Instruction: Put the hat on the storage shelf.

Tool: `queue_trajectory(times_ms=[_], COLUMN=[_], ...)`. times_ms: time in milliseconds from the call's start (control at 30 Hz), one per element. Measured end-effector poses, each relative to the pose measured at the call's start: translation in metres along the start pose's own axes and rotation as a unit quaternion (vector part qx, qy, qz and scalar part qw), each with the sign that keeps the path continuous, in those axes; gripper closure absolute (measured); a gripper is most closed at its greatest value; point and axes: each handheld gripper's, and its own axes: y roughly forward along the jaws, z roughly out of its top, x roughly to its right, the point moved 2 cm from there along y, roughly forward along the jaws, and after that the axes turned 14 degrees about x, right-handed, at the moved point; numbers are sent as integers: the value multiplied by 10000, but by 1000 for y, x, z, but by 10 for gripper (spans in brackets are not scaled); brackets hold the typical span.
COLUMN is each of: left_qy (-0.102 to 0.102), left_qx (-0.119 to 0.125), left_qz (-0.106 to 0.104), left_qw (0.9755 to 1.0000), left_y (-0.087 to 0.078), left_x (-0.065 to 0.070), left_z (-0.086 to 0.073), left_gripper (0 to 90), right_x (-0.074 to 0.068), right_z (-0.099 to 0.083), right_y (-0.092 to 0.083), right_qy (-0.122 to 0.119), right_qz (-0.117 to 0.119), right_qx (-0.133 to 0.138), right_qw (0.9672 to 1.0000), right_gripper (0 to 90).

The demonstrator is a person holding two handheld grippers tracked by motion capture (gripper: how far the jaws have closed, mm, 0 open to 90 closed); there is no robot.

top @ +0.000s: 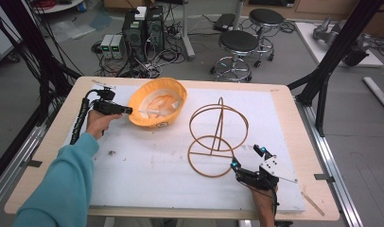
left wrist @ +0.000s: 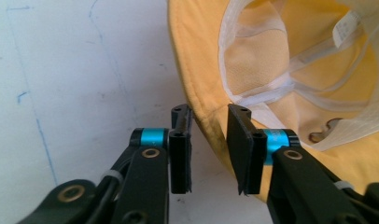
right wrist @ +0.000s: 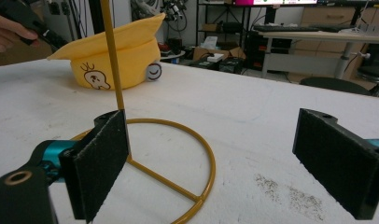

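A yellow hat [top: 157,101] lies crown down on the white foam mat [top: 147,175], its white-taped lining facing up. My left gripper [top: 128,110] reaches in from the left at the hat's brim. In the left gripper view the brim [left wrist: 206,107] runs between the two pads [left wrist: 180,154], with a narrow gap still showing, so that gripper [left wrist: 208,140] is open. A gold wire stand [top: 218,137] with two rings rises at mid-table. My right gripper [top: 247,157] rests by its base ring [right wrist: 211,163], wide open and empty [right wrist: 215,158]. The hat [right wrist: 115,60] shows beyond the stand's rod [right wrist: 110,56].
The mat covers most of a wooden table [top: 303,142]. Dark specks [right wrist: 290,196] dot the foam near the right gripper. Black frame posts [top: 329,61] stand at both sides. Beyond the far edge, on the floor, are stools [top: 238,45] and computer towers [top: 143,28].
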Motion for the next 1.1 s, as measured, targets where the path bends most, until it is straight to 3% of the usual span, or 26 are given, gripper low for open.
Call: queue_trajectory(times_ms=[67, 333, 467, 900, 1100], left_qy=[-39, 133, 214, 218, 239], left_qx=[26, 211, 274, 473, 610], left_qz=[-47, -33, -41, -29, 57], left_qw=[10000, 9997, 9994, 9986, 9978], left_y=[-1, -5, -7, -17, -32], left_x=[0, 6, 7, 9, 6], left_z=[1, 5, 6, 12, 19], left_gripper=[770, 841, 848, 854, 855], right_x=[1, 1, 1, 1, 0], right_z=[0, 0, 0, 0, 0], right_y=[0, 0, 0, 0, 0], right_qy=[-38, -29, -34, -38, -4], right_qz=[-2, -2, 3, -1, -4], right_qx=[21, 17, 17, 16, -5], right_qw=[10000, 10000, 10000, 10000, 10000], right_gripper=[96, 96, 96, 96, 96])
